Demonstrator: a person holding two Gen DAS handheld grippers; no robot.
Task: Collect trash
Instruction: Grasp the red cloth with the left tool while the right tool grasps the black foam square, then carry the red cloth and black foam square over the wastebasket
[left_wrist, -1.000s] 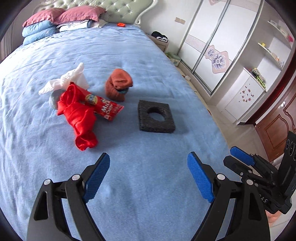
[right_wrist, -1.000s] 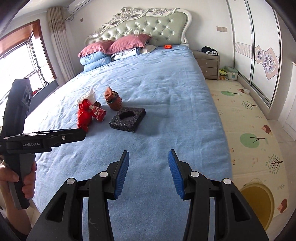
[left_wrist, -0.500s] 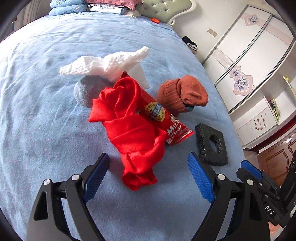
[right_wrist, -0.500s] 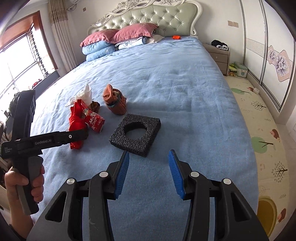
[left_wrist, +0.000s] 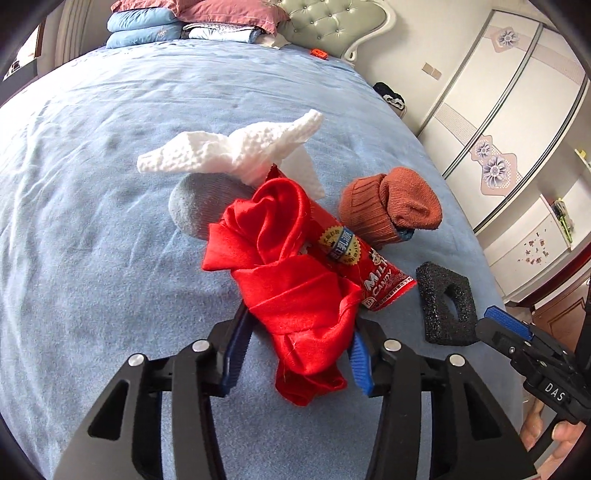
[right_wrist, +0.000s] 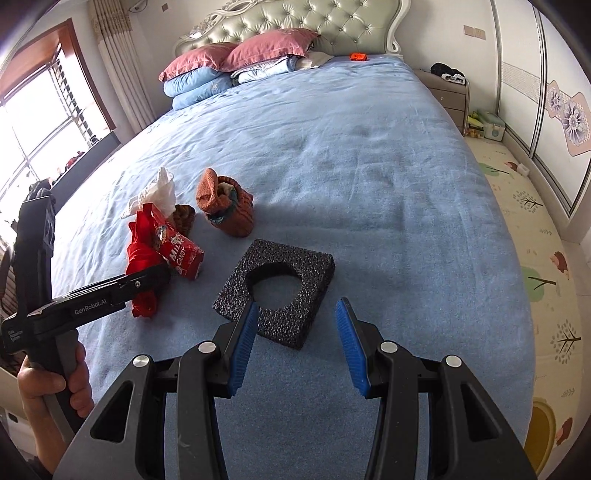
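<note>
On the blue bed (left_wrist: 92, 258), the left tongs (left_wrist: 297, 354) are closing around the crumpled red cloth (left_wrist: 291, 295), its long axis running away from them, while the right tongs (right_wrist: 295, 345) hang open before the black foam square (right_wrist: 280, 288).

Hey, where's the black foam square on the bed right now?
In the right wrist view the foam square lies on the blue bedspread just ahead of the right gripper, right of the candy wrapper.
</note>
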